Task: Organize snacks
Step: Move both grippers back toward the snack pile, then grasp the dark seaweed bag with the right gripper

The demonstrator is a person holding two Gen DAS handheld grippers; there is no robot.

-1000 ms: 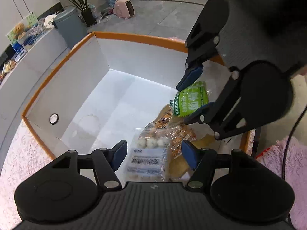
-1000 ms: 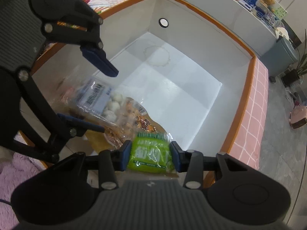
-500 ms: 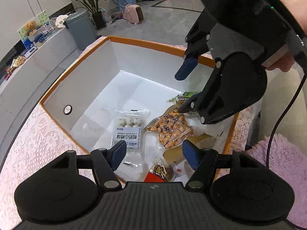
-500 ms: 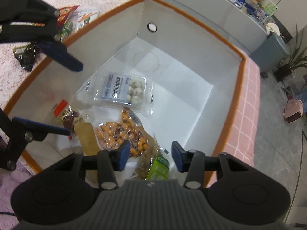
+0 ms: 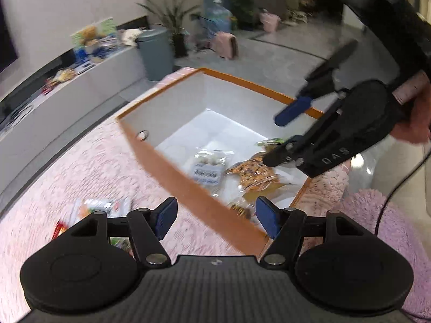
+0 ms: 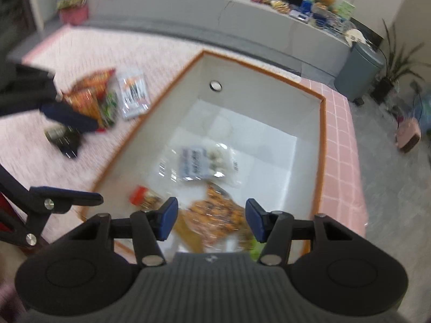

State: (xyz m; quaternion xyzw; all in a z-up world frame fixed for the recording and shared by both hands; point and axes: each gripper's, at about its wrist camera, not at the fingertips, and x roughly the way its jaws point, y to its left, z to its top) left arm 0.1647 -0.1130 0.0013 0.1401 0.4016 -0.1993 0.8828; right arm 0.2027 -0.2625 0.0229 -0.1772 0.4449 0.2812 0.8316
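Now between drops: both grippers, left (image 5: 215, 220) wide and empty, right (image 6: 210, 220) opening and empty, hover over the box (image 6: 322, 145) of snacks; next, fetching the loose packets (image 6: 107, 99) on the tablecloth (image 5: 94, 167).

Both wrist fisheyes looked steeply down from close above the orange-rimmed box (image 5: 188, 185), their own tongs filling the lower frame. The left view held the box (image 6: 320, 145) at centre right; the right view centred it. Both shared its white interior and the pink cloth (image 5: 80, 167).
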